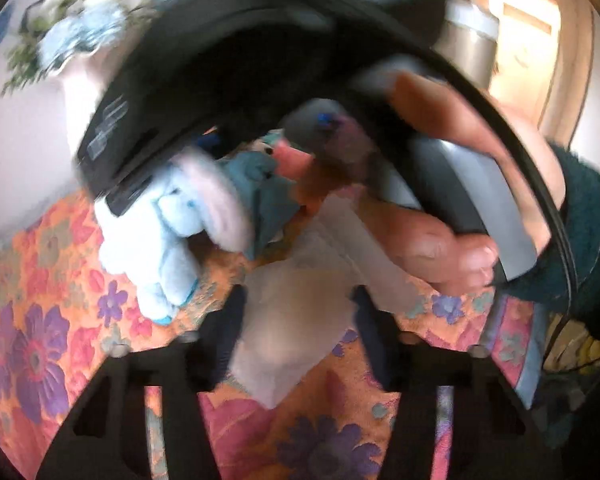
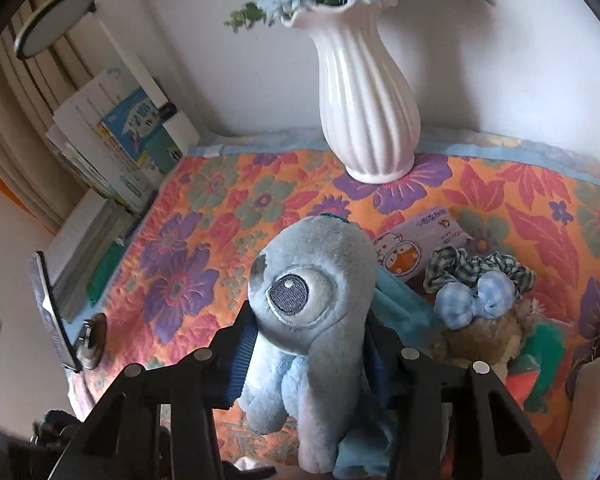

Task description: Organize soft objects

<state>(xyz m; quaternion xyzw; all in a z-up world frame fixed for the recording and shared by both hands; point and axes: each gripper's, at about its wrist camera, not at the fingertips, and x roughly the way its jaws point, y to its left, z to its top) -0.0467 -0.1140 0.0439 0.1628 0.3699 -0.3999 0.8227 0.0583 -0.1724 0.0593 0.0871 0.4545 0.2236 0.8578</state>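
The right gripper (image 2: pixel 308 344) pinches the blue plush (image 2: pixel 312 304) at its neck; it looks light and squashy (grip mid-body). The left gripper (image 1: pixel 300 312) pinches a pale cloth (image 1: pixel 296 320).

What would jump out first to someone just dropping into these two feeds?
In the right wrist view, the blue plush toy fills the centre, clamped in the right claw over a loud floral cloth. Behind it stands a ribbed white vase of blue flowers. The left wrist view is blurred: the left claw straddles a pale soft thing, too smeared to name, with a hand close by.
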